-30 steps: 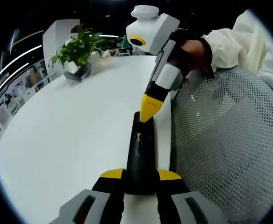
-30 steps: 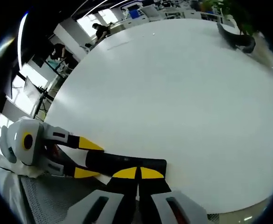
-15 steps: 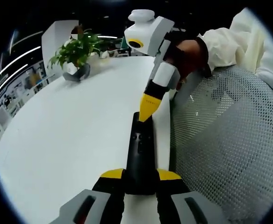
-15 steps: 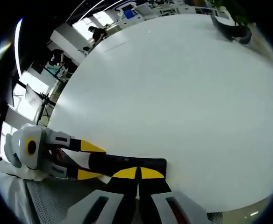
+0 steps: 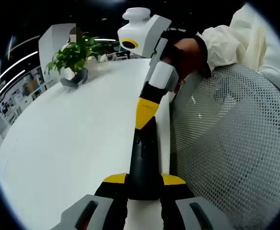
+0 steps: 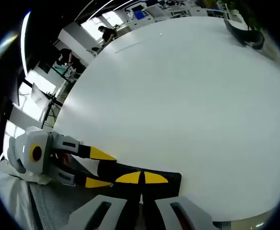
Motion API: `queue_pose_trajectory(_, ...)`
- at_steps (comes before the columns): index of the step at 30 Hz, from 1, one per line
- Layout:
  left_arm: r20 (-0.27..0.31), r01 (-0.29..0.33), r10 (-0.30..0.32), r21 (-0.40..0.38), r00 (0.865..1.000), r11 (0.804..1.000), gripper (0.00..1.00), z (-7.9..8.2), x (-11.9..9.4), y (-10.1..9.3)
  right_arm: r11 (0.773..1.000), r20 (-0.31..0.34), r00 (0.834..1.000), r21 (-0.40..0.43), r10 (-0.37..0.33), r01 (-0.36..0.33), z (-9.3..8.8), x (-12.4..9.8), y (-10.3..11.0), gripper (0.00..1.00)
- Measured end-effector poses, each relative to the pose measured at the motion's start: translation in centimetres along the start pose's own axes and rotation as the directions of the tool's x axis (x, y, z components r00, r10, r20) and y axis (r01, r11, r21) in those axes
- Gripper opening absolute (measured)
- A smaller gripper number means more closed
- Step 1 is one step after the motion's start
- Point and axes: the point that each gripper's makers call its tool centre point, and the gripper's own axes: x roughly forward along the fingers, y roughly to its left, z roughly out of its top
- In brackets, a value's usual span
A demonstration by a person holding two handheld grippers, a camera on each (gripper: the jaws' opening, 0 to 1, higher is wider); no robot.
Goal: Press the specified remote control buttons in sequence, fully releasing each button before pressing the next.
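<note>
- Left hand-held gripper at the bottom centre of the left gripper view, yellow-tipped jaws clamped on the near end of the black remote control
- Remote control running from those jaws up the middle of the frame, lying on the white table close to its right-hand edge
- Right hand-held gripper coming down from the upper centre of the same view, yellow tips pressed together and resting on the far end of the remote control; gripped from above by a hand in a pale sleeve
- In the right gripper view, right hand-held gripper at the bottom centre, jaws clenched tip to tip on top of the remote control
- Left hand-held gripper entering from the lower left of that view, its two yellow tips either side of the remote control's end
- Grey mesh chair back across the right half of the left gripper view, just beside the table edge
- Potted plant standing on the table at the upper left of the left gripper view, well apart from the remote control
</note>
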Motion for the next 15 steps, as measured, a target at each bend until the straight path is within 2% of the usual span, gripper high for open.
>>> queue_pose_trajectory(9, 0.004, 0.003, -0.003, -0.009, 1.0, 1.0, 0.25, -0.08, -0.01, -0.06, 1.0, -0.013, 1.0, -0.001, -0.018, 0.017, -0.29, 0.25, -0.16, 0.0)
queue_pose_trajectory(15, 0.007, 0.003, -0.003, -0.012, 1.0, 1.0, 0.25, -0.05, -0.02, -0.05, 0.998, -0.01, 0.999, -0.035, -0.044, 0.044, -0.3, 0.31, -0.14, 0.0)
